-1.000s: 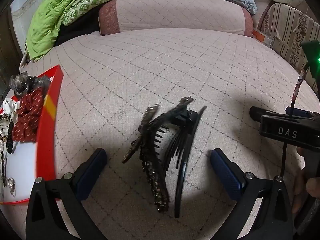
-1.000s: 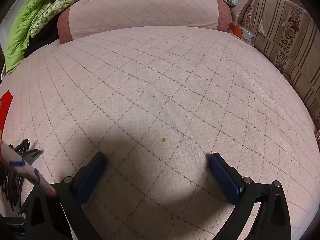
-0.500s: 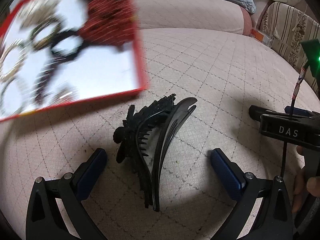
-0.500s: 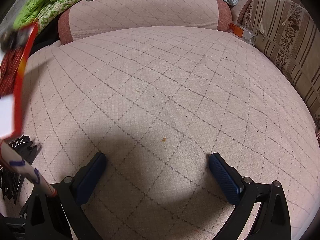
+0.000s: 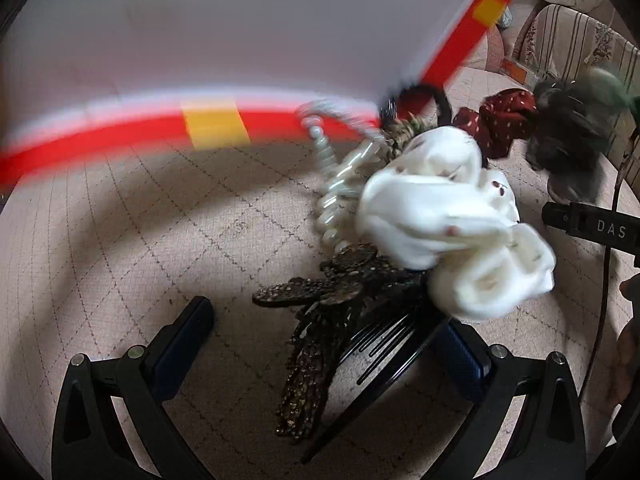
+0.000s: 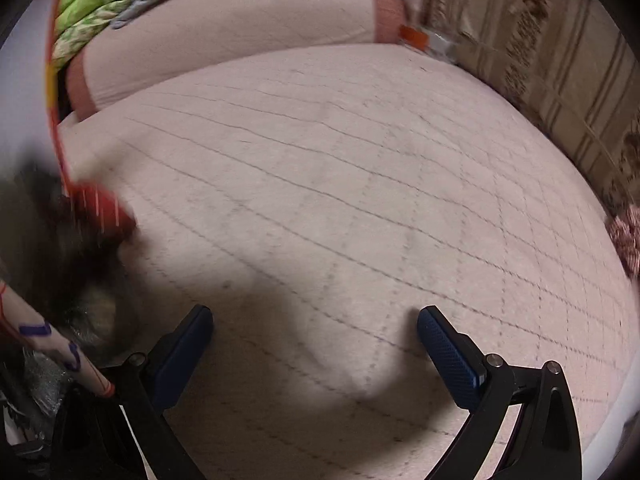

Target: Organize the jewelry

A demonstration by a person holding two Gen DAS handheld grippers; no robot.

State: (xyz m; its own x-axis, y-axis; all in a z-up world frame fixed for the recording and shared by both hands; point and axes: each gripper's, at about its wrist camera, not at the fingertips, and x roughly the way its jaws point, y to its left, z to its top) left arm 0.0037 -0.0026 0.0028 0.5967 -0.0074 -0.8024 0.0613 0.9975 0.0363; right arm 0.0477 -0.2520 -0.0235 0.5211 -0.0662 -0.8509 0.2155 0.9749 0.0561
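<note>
While the red-edged tray (image 5: 248, 40) hangs tilted above, blurred, both claws gape wide, gripping nothing. Hair clips (image 5: 320, 344) lie between left claw (image 5: 324, 332) fingers, white scrunchie (image 5: 448, 220) just beyond; right claw (image 6: 316, 336) over bare bed (image 6: 360, 184).

Ahead of your grippers lies a pale pink quilted bedspread (image 6: 360, 184) with diamond stitching. Beyond it, a pink bolster (image 6: 240, 36) carries green bedding (image 6: 92, 8). To your right stands striped floral upholstery (image 6: 560, 80).

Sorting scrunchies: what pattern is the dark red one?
Small pale dots on the dark red scrunchie, clearest in the left wrist view.
</note>
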